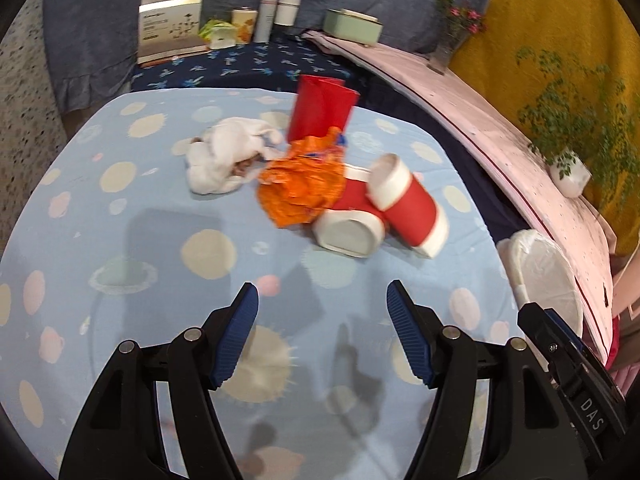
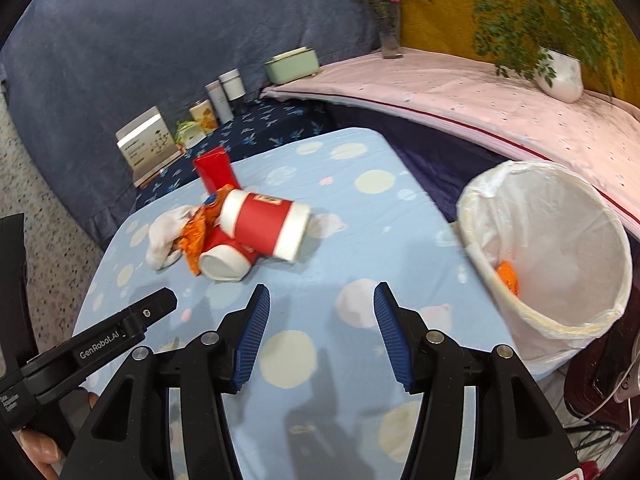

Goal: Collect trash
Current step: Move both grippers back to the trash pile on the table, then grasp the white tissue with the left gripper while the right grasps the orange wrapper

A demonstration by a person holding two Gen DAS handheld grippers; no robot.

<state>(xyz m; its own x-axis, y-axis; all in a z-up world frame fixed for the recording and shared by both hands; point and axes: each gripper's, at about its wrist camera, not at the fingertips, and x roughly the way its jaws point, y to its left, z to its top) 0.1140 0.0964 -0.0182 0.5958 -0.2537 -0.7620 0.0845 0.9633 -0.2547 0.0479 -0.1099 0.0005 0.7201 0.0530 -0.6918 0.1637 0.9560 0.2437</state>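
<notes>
Red paper cups, an orange wrapper and a white tissue lie heaped mid-desk, well apart from both tongs, left tongs and right tongs, which are spread and empty. A fresh pick is judged in hand, calling for a reach forward to the heap. Only the right wrist view shows inside the lined bin, where an orange scrap is seen.

The counter cloth is light blue with pale dots; cups red and white; wrapper orange.
</notes>
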